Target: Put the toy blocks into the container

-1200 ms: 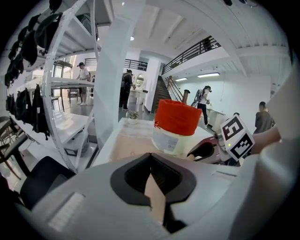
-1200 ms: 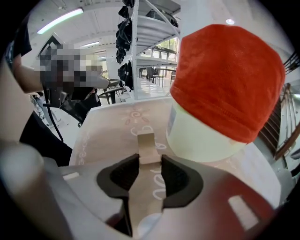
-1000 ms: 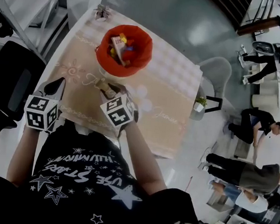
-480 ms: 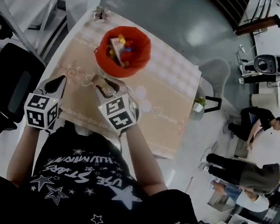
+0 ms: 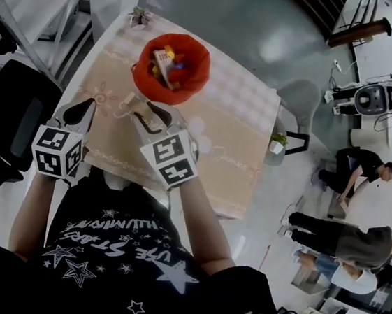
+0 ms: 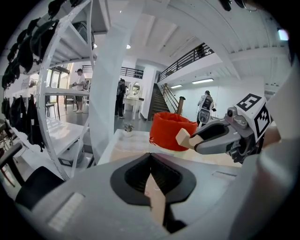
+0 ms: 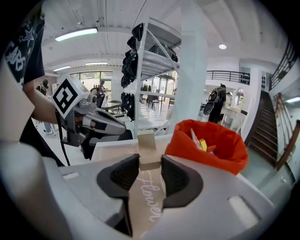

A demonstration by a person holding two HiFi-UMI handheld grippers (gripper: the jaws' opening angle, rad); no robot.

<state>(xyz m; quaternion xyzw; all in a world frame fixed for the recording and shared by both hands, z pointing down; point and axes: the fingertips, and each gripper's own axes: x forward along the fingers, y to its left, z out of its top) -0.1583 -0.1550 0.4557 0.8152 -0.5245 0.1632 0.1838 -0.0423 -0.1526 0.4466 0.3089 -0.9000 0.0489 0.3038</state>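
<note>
A red-orange fabric container [image 5: 183, 81] stands at the far middle of the table and holds several coloured blocks [image 5: 166, 61]. My right gripper [image 5: 134, 106] is shut on a beige wooden block [image 5: 126, 100], lifted above the table just in front of the container. In the right gripper view the beige wooden block [image 7: 148, 146] sits squeezed between the pads, with the container [image 7: 206, 143] ahead to the right. My left gripper [image 5: 83, 113] hovers to the left with nothing in it, jaws closed together. In the left gripper view the beige wooden block [image 6: 183, 138] shows in front of the container [image 6: 169, 131].
The table [image 5: 233, 143] wears a beige cloth with script print. A small potted plant [image 5: 139, 17] stands at its far left corner. A black chair [image 5: 14, 114] is to the left, a grey chair [image 5: 302, 101] to the right. People are on the floor far right.
The right gripper has risen off the table with the beige block and moved closer to the container. The left gripper has lifted a little.
</note>
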